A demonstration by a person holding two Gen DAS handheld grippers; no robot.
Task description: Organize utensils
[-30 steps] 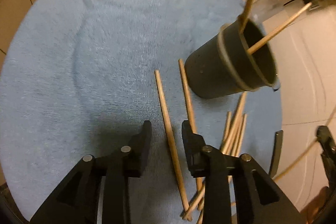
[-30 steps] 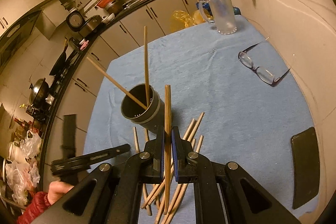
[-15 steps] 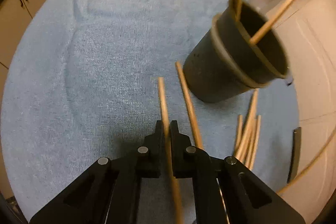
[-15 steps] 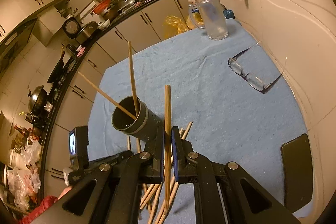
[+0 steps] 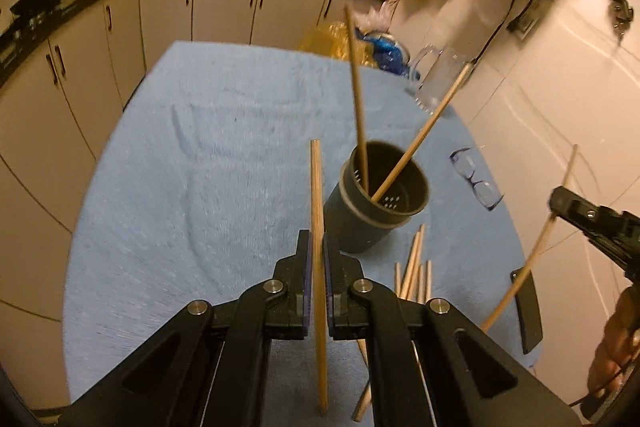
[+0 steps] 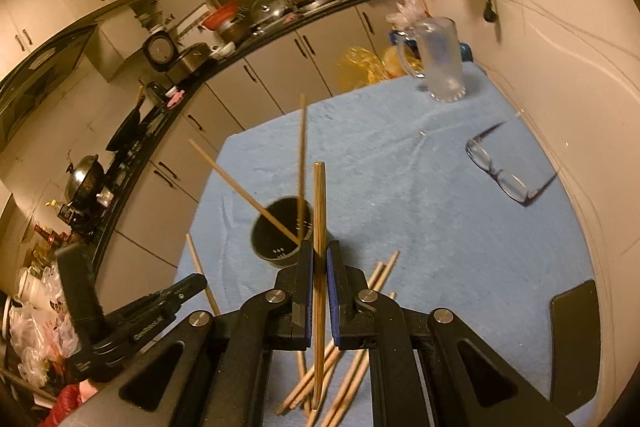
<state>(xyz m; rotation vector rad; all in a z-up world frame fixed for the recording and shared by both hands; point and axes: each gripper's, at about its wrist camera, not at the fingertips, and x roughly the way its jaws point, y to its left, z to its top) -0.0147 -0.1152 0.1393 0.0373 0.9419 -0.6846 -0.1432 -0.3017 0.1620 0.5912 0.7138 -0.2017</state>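
Observation:
A dark grey utensil cup stands on the blue cloth with two wooden chopsticks leaning in it. My left gripper is shut on a chopstick, held above the cloth just left of the cup. In the right wrist view my right gripper is shut on a darker chopstick, raised just in front of the cup. Several loose chopsticks lie on the cloth near the cup. The right gripper also shows at the right edge of the left wrist view, the left gripper at the lower left of the right wrist view.
Eyeglasses lie on the cloth right of the cup. A glass mug stands at the far corner by the wall. A black phone lies at the near right. Kitchen cabinets run beyond the table.
My left gripper shut on a chopstick lying on the cloth and lifted it up, tilting to look more level. The right gripper rose slightly with its chopstick.

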